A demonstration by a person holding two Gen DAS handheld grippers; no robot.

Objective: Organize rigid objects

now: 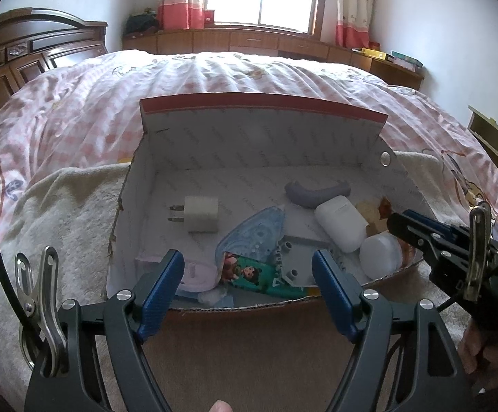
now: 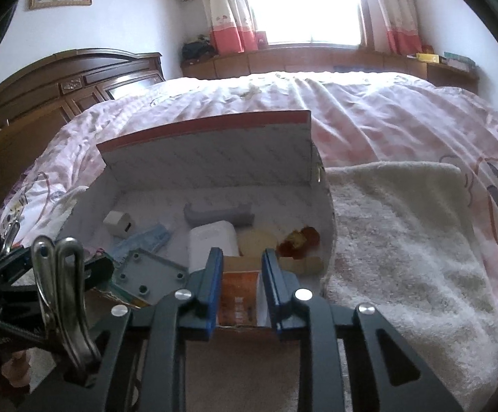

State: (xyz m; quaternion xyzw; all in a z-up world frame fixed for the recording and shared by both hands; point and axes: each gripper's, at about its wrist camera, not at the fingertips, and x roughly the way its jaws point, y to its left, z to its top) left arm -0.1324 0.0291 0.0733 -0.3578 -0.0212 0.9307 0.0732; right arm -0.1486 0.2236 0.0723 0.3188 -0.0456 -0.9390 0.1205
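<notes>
An open cardboard box (image 1: 249, 137) sits on a towel on the bed and holds several small rigid items: a white charger plug (image 1: 200, 214), a grey curved handle (image 1: 317, 194), a white case (image 1: 341, 223), a grey plate with holes (image 1: 297, 257) and a green cartoon packet (image 1: 259, 273). My left gripper (image 1: 249, 261) hangs open over the box's near edge with nothing between its fingers. My right gripper (image 2: 242, 257) is shut on an orange-labelled bottle (image 2: 240, 295) with a white cap (image 1: 381, 254) at the box's near right corner.
The fluffy white towel (image 2: 403, 240) spreads to the right of the box on a pink checked quilt (image 1: 214, 75). A dark wooden headboard (image 2: 60, 86) stands at the left and low cabinets (image 1: 249, 39) run under the window. A hand (image 1: 489, 353) holds the right gripper.
</notes>
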